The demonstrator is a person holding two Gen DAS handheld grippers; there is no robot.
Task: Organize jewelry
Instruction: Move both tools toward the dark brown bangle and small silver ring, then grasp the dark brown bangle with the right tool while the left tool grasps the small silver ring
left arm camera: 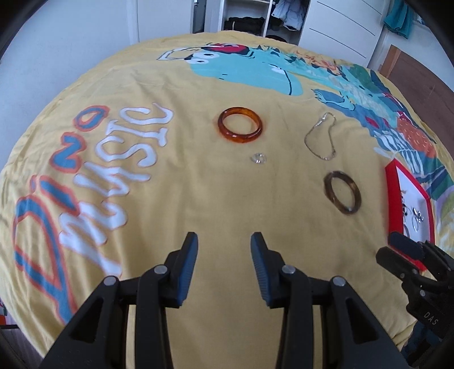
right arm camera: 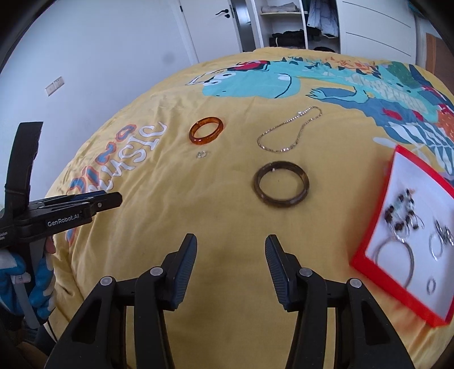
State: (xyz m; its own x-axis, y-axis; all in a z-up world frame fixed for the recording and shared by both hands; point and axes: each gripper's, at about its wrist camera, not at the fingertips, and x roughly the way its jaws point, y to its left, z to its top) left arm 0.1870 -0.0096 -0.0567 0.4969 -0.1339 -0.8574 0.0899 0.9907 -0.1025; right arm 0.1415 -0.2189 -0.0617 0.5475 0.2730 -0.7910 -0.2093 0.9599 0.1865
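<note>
Bed point(right arm camera: 227, 227): soft yellow cover, jewelry loose.
Left hand-held gripper point(left arm camera: 224, 241): jaws apart, empty.
Right hand-held gripper point(right arm camera: 231, 244): jaws apart, empty.
Next: pinch brown bangle point(right arm camera: 281, 187) rim, carry to red tray point(right arm camera: 366, 255).

Premises: a home bedroom. A bed carries a yellow cartoon-dinosaur duvet point(right arm camera: 227, 227). Beyond the duvet's far edge stands an open wardrobe point(right arm camera: 298, 25) holding folded and hanging clothes, with a white door point(right arm camera: 210, 25) left of the wardrobe.
</note>
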